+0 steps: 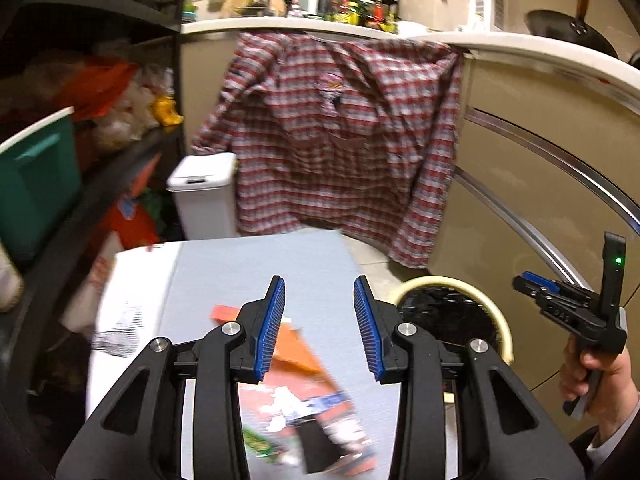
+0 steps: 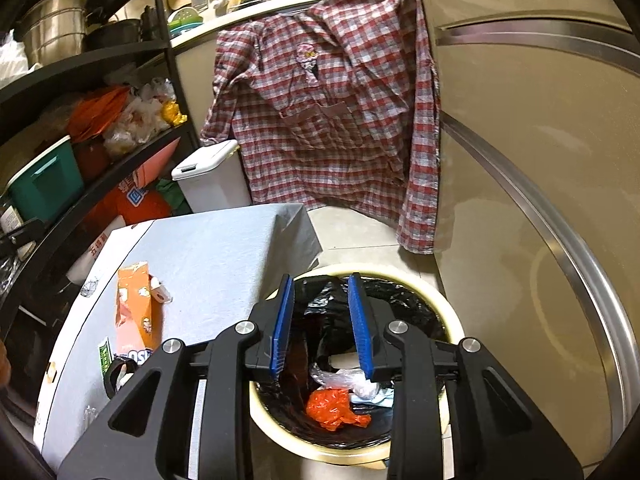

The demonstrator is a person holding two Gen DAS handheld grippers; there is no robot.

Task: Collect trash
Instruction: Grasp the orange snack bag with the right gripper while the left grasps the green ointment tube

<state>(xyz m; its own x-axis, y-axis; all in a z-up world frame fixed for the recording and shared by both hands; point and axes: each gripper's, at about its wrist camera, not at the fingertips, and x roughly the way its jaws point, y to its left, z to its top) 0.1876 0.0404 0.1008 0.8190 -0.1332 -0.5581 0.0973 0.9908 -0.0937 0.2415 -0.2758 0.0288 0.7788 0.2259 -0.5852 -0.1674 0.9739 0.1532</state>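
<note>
Trash remained on the grey cloth-covered table [image 2: 224, 240]: an orange-and-pink paper carton [image 2: 134, 312] lay flat, under the empty, parted left gripper [image 1: 319, 316]. Rightward, the right gripper [image 2: 322, 322] hung parted and empty above the cream round bin [image 2: 452, 320], where a crumpled orange plastic bag [image 2: 334, 408] lay in the black liner.

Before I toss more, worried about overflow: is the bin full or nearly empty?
Nearly empty. The right wrist view shows the bin with only an orange bag and clear plastic low inside its black liner.
</note>
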